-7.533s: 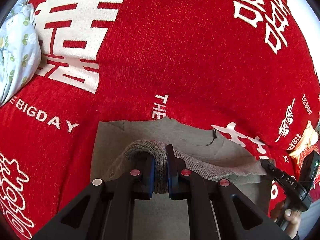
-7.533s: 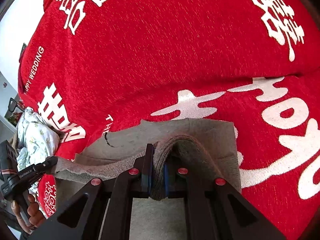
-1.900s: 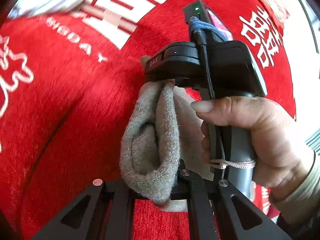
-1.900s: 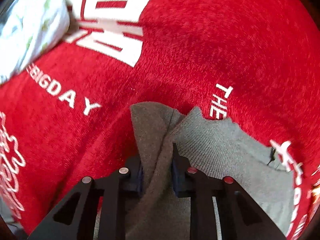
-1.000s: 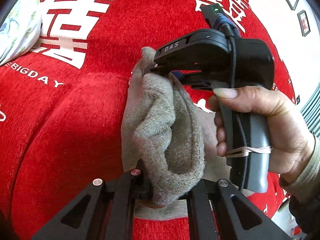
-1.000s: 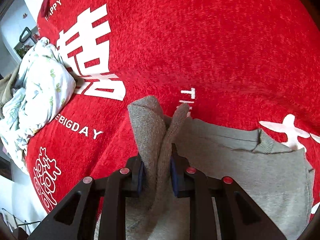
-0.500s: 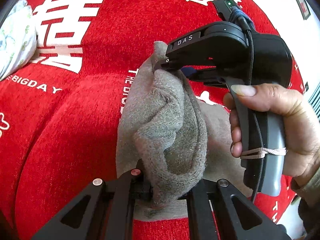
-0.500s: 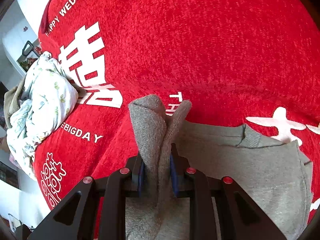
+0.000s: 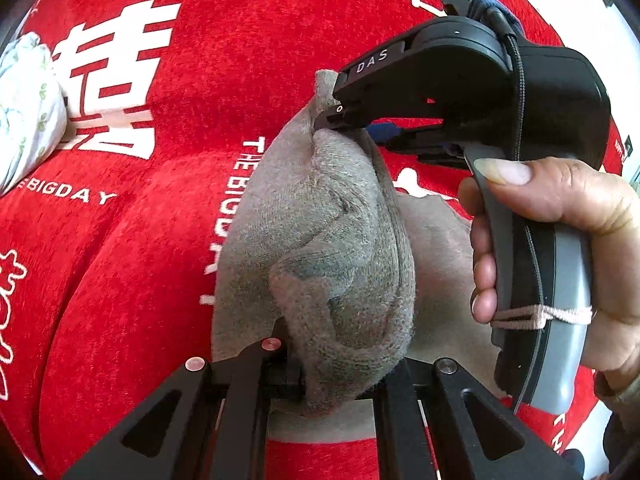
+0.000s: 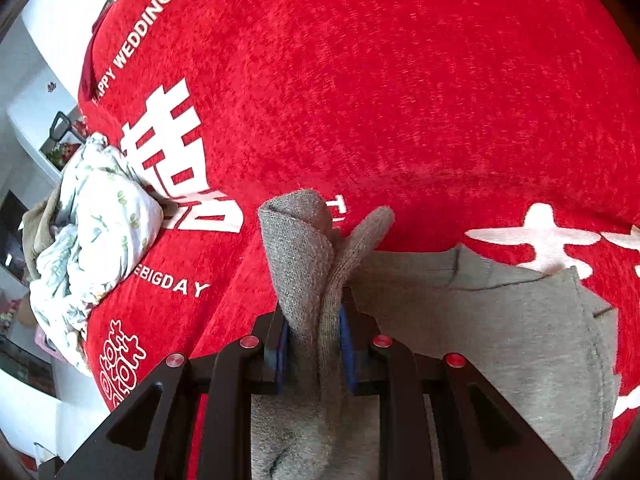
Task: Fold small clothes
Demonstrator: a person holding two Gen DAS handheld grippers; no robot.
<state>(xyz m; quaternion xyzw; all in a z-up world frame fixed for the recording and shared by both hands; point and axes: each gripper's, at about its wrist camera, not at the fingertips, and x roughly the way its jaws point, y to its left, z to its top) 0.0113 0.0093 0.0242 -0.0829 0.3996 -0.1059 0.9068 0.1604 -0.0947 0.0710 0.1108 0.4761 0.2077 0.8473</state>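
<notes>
Grey knitted garment (image 9: pixel 332 248) bunched lengthwise on red wedding-print bedspread (image 9: pixel 120 280), left gripper (image 9: pixel 336 380) clamping its near fold, right gripper (image 10: pixel 314 344) pinching the far end, both angled downward, hand (image 9: pixel 560 240) wrapping right handle.

My black plastic right gripper (image 9: pixel 326 118) carries white "DAS" lettering, a grey handle, braided cable and a green light.

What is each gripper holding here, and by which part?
Both grip the grey knit garment: the left gripper clamps a bunched fold, the right gripper pinches doubled-over edge layers. Which edge cannot be told.
</notes>
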